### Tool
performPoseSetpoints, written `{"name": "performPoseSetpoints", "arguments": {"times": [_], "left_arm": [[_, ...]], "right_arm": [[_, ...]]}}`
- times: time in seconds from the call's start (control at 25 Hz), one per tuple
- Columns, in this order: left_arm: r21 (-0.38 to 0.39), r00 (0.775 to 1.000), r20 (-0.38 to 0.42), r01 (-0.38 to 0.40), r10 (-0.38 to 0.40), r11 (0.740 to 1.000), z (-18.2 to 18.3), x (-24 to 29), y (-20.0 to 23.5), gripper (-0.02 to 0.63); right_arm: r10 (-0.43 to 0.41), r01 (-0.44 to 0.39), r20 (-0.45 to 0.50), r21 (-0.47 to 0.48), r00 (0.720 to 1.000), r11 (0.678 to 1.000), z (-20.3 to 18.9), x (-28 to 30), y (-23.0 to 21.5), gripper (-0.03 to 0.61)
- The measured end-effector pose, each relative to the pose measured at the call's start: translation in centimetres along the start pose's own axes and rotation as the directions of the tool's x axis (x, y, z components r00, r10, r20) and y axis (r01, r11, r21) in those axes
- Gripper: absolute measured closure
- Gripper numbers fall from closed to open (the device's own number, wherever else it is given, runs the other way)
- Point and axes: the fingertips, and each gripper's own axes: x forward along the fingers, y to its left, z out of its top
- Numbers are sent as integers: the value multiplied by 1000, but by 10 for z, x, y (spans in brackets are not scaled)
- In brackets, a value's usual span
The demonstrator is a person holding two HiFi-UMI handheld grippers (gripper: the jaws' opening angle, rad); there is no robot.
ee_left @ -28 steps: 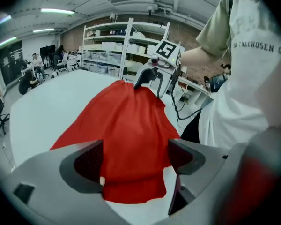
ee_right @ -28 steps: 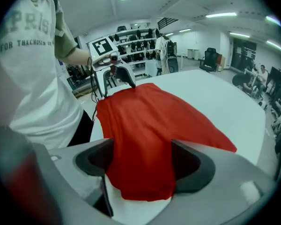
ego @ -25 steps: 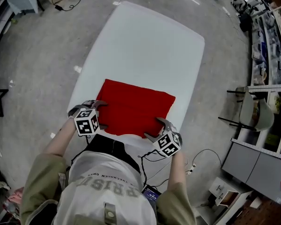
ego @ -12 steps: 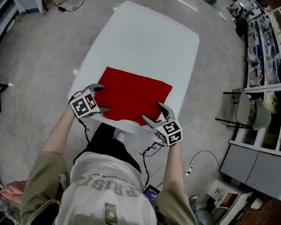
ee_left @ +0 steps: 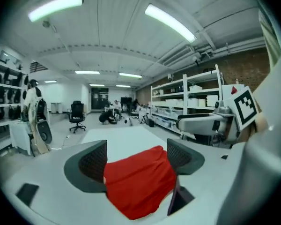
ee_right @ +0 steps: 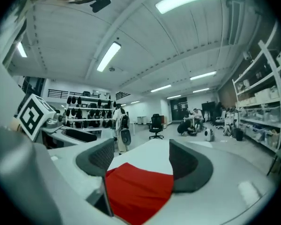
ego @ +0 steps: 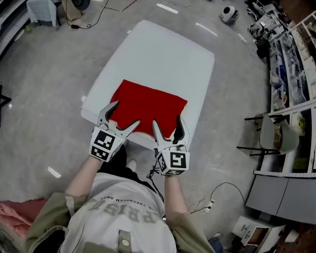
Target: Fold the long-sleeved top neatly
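1. Left tool (ego: 125, 115): jaws spread wide with nothing between them. It hovers over the near edge of the garment, and I judge it is not touching.
2. Right tool (ego: 167, 123): jaws likewise apart and empty. It is just beside the left tool, at the same edge.
3. Long-sleeved top (ego: 147, 104): red, lying directly ahead of and below both tools as a flat, compact rectangle. No loose sleeve is visible.
4. Counter (ego: 163, 51): white. The top sits on the end nearest the tools, with bare surface beyond it.
5. Step in hand, in my judgement: folding is complete or one fold short.
6. Next move: for a further halving, each tool must close on a near-edge corner, catch every layer, and carry it evenly to the far edge. Otherwise both should lift clear without dragging the cloth.
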Motion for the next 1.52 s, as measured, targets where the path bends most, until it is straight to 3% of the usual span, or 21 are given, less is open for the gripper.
{"name": "performPoseSetpoints", "arguments": {"times": [0.08, 0.12, 0.16, 0.24, 0.48, 0.52, 0.6, 0.72, 1.0, 1.24, 1.52], "left_arm": [[1, 994, 84, -72, 71, 997, 16, -13, -7, 244], [5, 987, 120, -108, 107, 994, 22, -20, -8, 310], [7, 978, 152, -142, 139, 990, 27, -26, -8, 372], [1, 962, 198, -189, 185, 982, 35, -37, -6, 430], [5, 917, 320, -251, 236, 968, 55, -68, -6, 579], [7, 907, 348, -255, 237, 967, 60, -72, -7, 588], [11, 889, 395, -258, 233, 966, 70, -79, -10, 601], [17, 876, 428, -253, 222, 967, 78, -86, -18, 601], [-13, 868, 444, -240, 221, 971, 81, -93, -22, 603], [-2, 860, 461, -244, 218, 970, 89, -94, -22, 603], [0, 862, 461, -237, 211, 971, 87, -96, -26, 603]], "right_arm": [[-45, 47, 29, -55, 999, 997, 10, -7, 10, 231], [-66, 69, 39, -87, 997, 994, 14, -10, 14, 250], [-83, 88, 48, -112, 995, 990, 17, -13, 18, 310], [-111, 118, 63, -115, 992, 986, 23, -17, 25, 368], [-202, 210, 91, -94, 975, 973, 32, -33, 31, 502], [-214, 224, 97, -97, 972, 970, 34, -36, 31, 506], [-232, 243, 105, -109, 967, 964, 38, -41, 32, 577], [-243, 257, 117, -127, 963, 958, 44, -46, 35, 577], [-244, 268, 169, -136, 955, 954, 61, -56, 39, 577], [-213, 249, 182, -208, 960, 946, 70, -51, 47, 580], [-207, 250, 197, -222, 958, 942, 76, -55, 46, 580]]}}
